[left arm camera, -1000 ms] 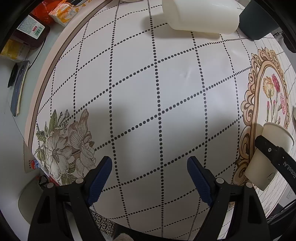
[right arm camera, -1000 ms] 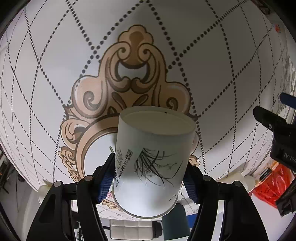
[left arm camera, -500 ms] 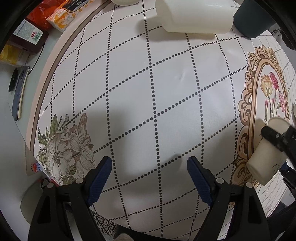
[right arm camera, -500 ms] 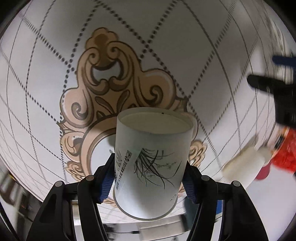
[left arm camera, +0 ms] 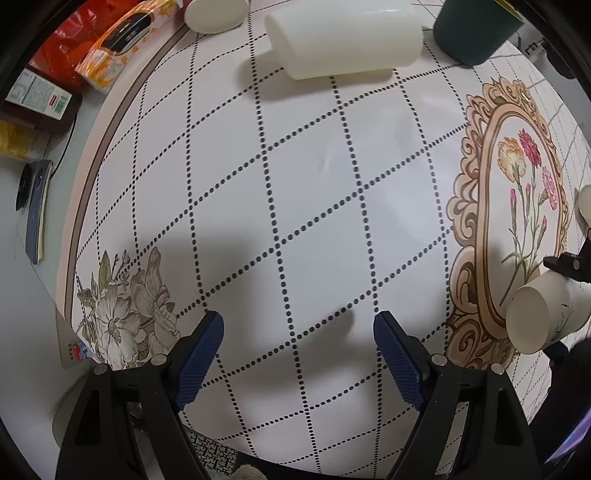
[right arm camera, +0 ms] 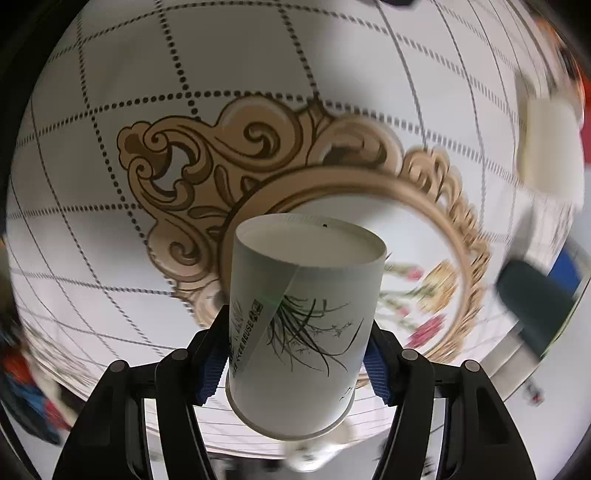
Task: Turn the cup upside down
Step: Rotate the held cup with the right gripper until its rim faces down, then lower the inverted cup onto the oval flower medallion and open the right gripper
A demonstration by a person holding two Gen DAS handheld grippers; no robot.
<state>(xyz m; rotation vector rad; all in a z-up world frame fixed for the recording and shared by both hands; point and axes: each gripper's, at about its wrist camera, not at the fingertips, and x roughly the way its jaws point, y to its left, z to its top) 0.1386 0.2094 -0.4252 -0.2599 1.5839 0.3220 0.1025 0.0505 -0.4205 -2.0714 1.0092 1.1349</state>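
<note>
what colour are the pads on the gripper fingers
Dark blue, on black finger arms. They show best in the left wrist view, on the open left gripper.

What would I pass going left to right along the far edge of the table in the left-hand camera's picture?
Orange tissue pack → small white cup → big white cup lying on its side → dark green cup.
</note>
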